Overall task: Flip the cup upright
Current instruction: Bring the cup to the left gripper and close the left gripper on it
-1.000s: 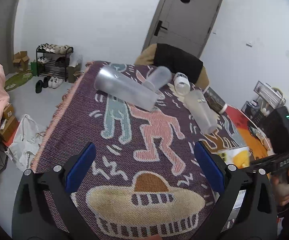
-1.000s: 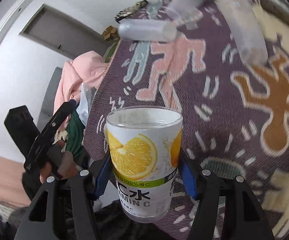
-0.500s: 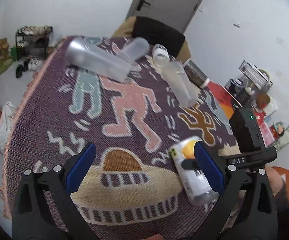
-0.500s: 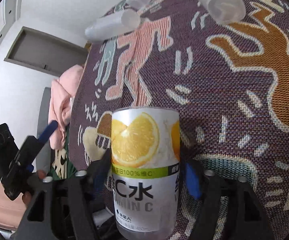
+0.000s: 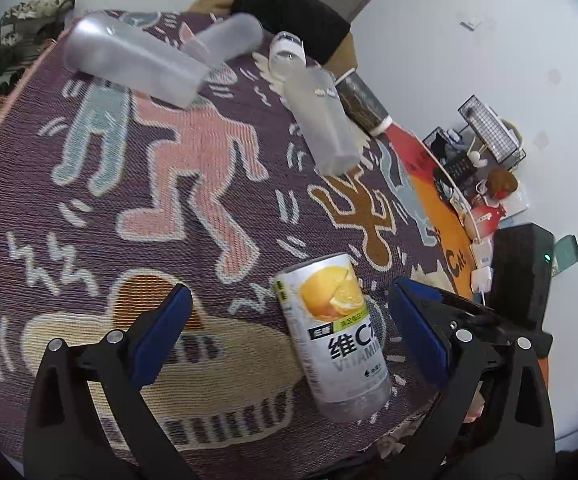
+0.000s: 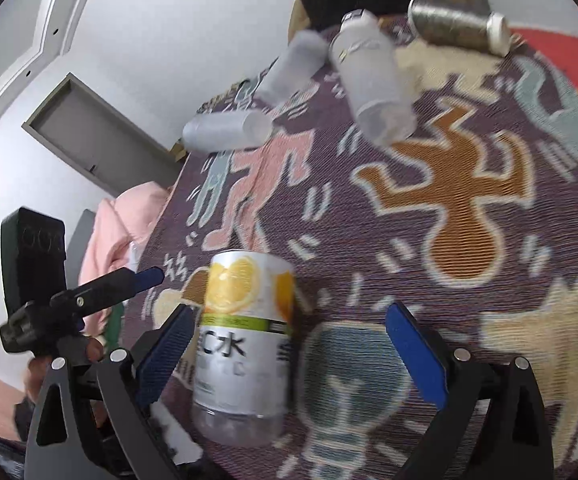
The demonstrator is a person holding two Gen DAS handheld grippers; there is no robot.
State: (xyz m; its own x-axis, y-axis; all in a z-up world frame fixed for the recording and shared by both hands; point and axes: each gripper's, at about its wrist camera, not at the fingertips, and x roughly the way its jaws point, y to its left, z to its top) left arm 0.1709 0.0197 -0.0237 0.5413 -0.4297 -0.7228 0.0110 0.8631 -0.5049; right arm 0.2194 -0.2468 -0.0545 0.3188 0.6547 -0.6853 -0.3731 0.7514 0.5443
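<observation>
A cup with an orange-slice label (image 5: 335, 332) stands upright on the patterned purple blanket (image 5: 169, 200) near its front edge. It also shows in the right wrist view (image 6: 245, 344), just inside the left finger. My right gripper (image 6: 291, 354) is open around it, with the jaws apart from its sides. My left gripper (image 5: 289, 334) is open and empty; the cup stands between its fingers, nearer the right one.
Several frosted plastic cups (image 5: 133, 62) (image 5: 321, 120) lie on their sides at the far end of the blanket, with a dark bottle (image 5: 363, 102) beside them. Small desk items (image 5: 489, 184) crowd the right.
My right gripper set the labelled cup down on the blanket and opened, letting it go. My left gripper tilted down toward the blanket, bringing the cup into its view.
</observation>
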